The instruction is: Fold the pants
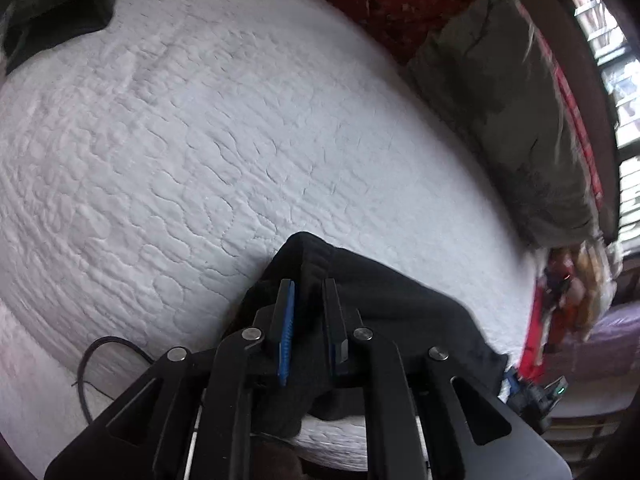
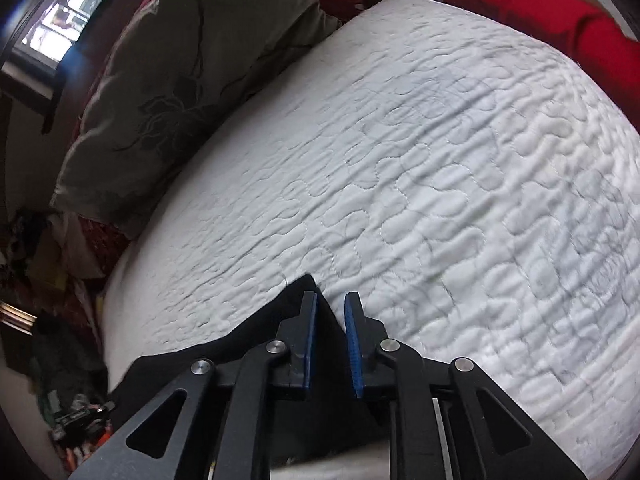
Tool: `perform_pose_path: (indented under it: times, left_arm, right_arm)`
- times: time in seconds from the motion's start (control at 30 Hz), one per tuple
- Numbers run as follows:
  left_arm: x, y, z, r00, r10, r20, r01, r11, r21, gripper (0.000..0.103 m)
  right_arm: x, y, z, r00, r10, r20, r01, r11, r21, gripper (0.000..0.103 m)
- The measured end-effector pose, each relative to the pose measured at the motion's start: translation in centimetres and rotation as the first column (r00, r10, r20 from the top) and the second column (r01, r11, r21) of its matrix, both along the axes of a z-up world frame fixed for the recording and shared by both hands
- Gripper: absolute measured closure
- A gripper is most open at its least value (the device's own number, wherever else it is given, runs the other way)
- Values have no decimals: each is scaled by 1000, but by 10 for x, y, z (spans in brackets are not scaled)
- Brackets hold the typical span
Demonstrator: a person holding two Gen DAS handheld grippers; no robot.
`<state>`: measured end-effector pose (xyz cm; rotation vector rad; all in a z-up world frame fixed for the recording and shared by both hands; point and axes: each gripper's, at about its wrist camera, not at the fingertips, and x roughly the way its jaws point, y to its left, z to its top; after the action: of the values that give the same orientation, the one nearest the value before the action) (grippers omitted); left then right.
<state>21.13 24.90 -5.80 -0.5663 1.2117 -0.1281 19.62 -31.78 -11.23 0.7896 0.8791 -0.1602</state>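
Both tongs were clenched on the black pants (image 1: 360, 300) at the bed's (image 1: 180, 140) near edge: left tongs (image 1: 308, 284), right tongs (image 2: 331, 297) at a corner.

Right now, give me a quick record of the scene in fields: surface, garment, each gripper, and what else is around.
surface: white quilted mattress
garment: black pants, bunched at the near edge
left gripper: shut on black pants
right gripper: shut on a corner of the pants
pillow: grey-green pillow at the mattress side
other: dark cable on the mattress, red fabric beyond its far corner
fold: not yet made
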Motion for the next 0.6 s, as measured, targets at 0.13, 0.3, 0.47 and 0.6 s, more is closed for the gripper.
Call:
perform_pose_path:
  times: [0.13,0.3,0.47,0.6]
  left_arm:
    - [-26,26,10,997,75,19,-72,989,-131,77]
    - [-65,8,10,998,48,38,-39,975,-220,52]
    - [-79,-28,-20,1000,12,-28,-19,966,-257,45]
    - [-69,-33,-46,994,68,-89,-88,966,-243,45]
  right_arm:
    - [-26,-6,9,999,11,36,-11,1000,11,55]
    - [-45,-8,-1,1000,1,30,-3,998,61,49]
    - [-57,-11,-28,999,-39,6,38,984,173,47]
    - [-64,-10,-32,998,-58,40,47,974,223,37]
